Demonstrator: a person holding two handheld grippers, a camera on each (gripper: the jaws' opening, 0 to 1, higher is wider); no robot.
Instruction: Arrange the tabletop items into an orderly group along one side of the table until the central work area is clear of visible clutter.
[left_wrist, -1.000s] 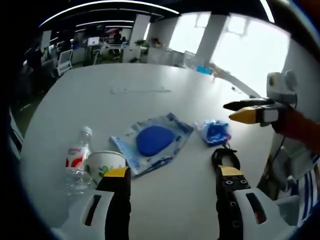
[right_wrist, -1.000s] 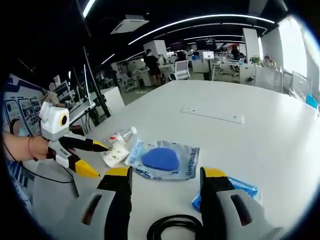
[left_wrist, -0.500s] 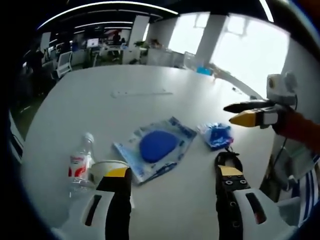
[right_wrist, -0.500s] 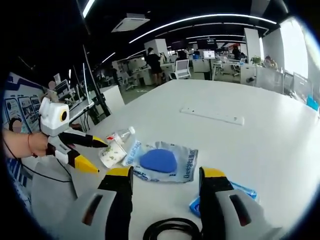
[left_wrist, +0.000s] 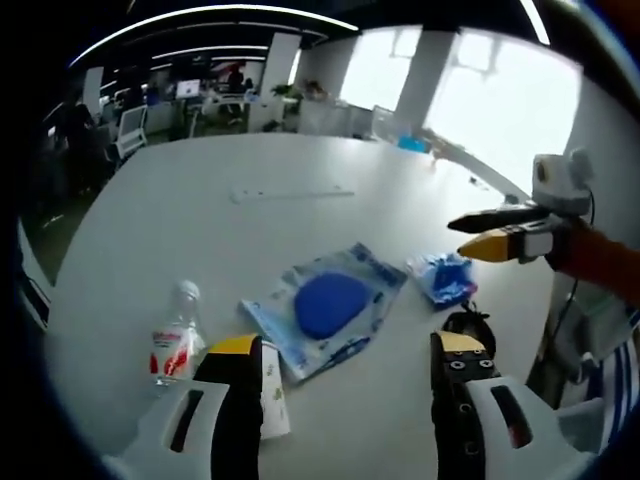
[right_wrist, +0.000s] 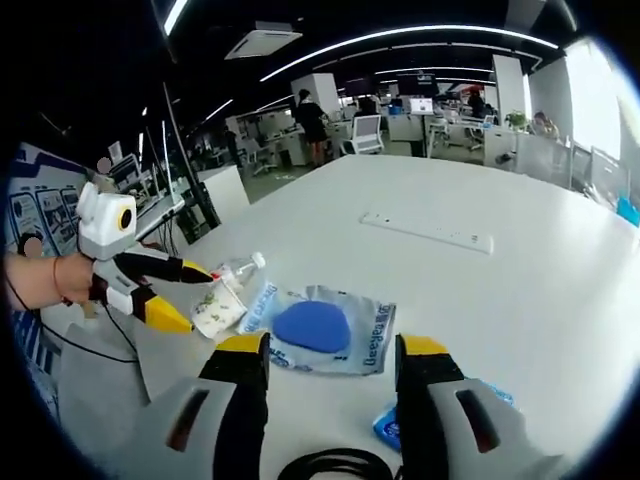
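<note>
A clear bag holding a blue pad (left_wrist: 330, 305) (right_wrist: 320, 325) lies mid-table. Left of it stand a small water bottle (left_wrist: 177, 335) (right_wrist: 236, 270) and a paper cup (left_wrist: 270, 390) (right_wrist: 215, 305). My left gripper (left_wrist: 345, 350) (right_wrist: 195, 298) is open; the cup sits just inside its left jaw, partly hidden by it. A crumpled blue packet (left_wrist: 445, 277) (right_wrist: 384, 428) and a black cable coil (left_wrist: 466, 322) (right_wrist: 320, 462) lie to the right. My right gripper (right_wrist: 330, 345) (left_wrist: 460, 236) is open above the coil, holding nothing.
A long white power strip (left_wrist: 290, 192) (right_wrist: 425, 230) lies further out on the white table (left_wrist: 200, 230) (right_wrist: 540, 280). The table's edge runs close behind both grippers. Office desks, chairs and people fill the room beyond.
My left gripper has moved forward and down toward the cup, which now sits against its left jaw. The right gripper's view has drifted slightly back; the items have not moved.
</note>
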